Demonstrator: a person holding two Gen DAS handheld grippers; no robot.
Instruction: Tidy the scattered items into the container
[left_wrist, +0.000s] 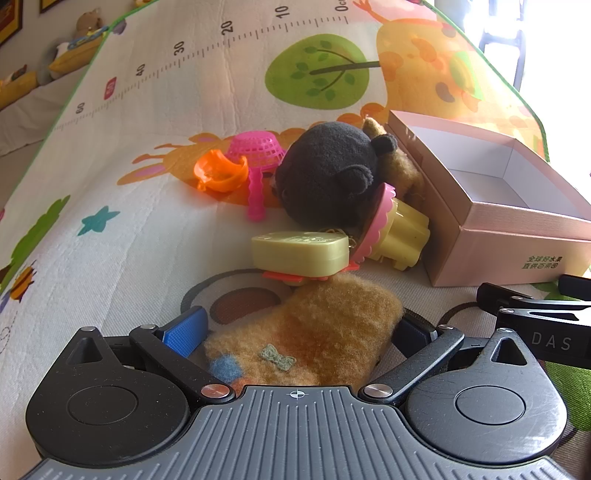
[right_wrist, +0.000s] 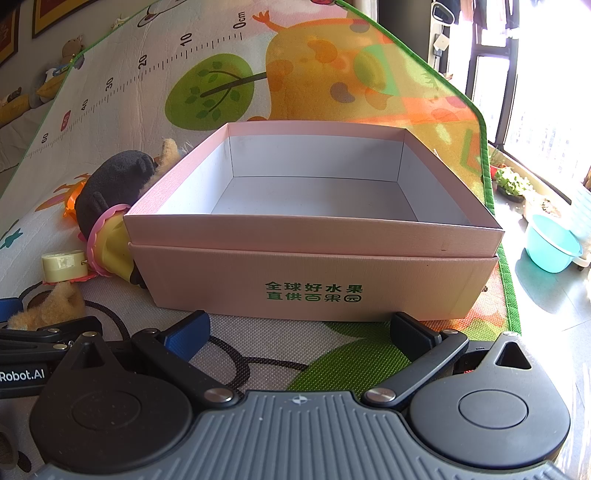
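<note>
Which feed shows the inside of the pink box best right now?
The right wrist view. It looks straight over the near wall of the box, so the whole bare white floor and all four inner walls show. The left wrist view catches the box at its right edge, with only part of the interior visible.

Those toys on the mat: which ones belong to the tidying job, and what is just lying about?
Job:
pink box, nothing inside
tan plush, between the left gripper fingers
black plush
yellow cupcake toy
pink strainer
orange cup

Just about:
teal basin
potted plant
</note>
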